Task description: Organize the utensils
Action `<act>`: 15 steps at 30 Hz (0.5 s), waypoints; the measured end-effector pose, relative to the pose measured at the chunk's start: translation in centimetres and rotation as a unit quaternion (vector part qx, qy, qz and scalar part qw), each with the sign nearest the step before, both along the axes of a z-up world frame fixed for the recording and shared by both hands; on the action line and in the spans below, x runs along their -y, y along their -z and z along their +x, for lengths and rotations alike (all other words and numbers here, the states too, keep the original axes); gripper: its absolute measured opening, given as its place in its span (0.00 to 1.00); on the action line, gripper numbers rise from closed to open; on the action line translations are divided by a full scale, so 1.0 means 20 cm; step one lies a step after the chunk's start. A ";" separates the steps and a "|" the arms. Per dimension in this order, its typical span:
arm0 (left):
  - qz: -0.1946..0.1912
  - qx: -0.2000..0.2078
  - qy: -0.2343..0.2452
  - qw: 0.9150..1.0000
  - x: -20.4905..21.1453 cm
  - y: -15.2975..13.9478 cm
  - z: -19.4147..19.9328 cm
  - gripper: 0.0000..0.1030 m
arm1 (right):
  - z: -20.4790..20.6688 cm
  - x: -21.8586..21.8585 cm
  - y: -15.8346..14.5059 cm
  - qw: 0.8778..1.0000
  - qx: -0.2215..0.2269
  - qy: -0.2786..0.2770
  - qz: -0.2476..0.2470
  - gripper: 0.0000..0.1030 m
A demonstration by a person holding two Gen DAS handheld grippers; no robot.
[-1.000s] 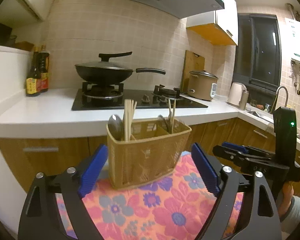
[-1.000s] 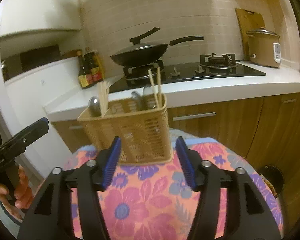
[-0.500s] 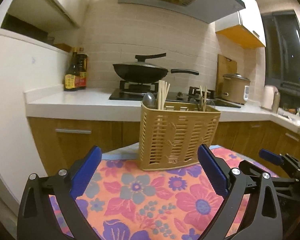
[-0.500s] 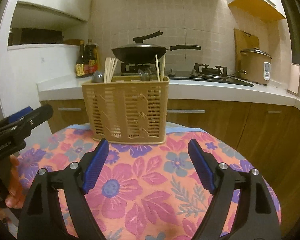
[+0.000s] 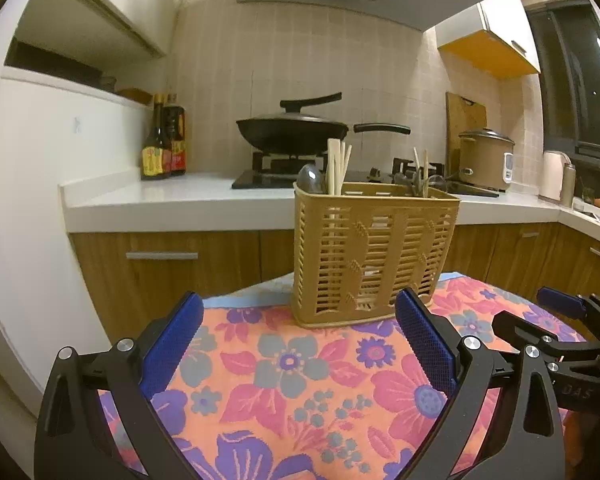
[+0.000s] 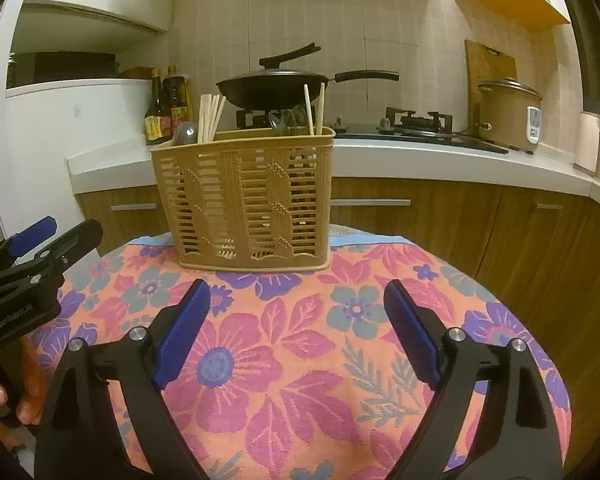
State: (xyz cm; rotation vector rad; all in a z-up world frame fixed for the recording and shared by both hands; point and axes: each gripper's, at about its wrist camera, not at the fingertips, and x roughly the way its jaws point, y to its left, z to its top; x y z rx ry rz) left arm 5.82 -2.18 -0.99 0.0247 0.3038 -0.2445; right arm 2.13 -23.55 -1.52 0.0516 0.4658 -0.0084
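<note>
The right gripper [image 6: 296, 334] hangs low over the floral tablecloth [image 6: 300, 360] with its jaws spread wide and nothing between them; they have just been opening. The left gripper [image 5: 298, 340] is likewise fully spread and empty, with the basket at its 12 o'clock.

The utensil basket [image 6: 244, 196] stands upright on the cloth at 12 o'clock from the right gripper, near but apart from both fingertips. In the right wrist view, a bundle of chopsticks [image 6: 210, 118] and a spoon [image 6: 185, 134] rise from its 10 o'clock end, while two single chopsticks [image 6: 314, 108] and some cutlery [image 6: 288, 120] stand toward 1 o'clock. The partitions inside cannot be made out.

Judged from the layout, the step in hand is choosing and approaching a misplaced utensil, probably the two stray chopsticks.

Recommended procedure:
- Approach from above the rim, not through the slatted wall.
- Close on the stems above the rim, gripping both together.
- Lift straight up to clear the rim.
- Steady the lightweight basket with the left gripper, since it may tip or slide on the cloth.
</note>
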 end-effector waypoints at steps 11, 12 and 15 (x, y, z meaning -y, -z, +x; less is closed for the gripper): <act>-0.011 -0.004 -0.005 1.000 -0.02 0.01 0.01 0.91 | 0.00 0.02 0.00 1.000 -0.003 0.007 0.008 0.85; -0.010 -0.002 -0.005 1.000 -0.02 0.01 0.00 0.91 | 0.01 0.02 0.00 1.000 -0.004 0.007 0.007 0.85; -0.006 0.000 -0.005 1.000 -0.01 0.01 0.00 0.91 | 0.01 0.01 0.01 1.000 -0.005 0.007 0.004 0.86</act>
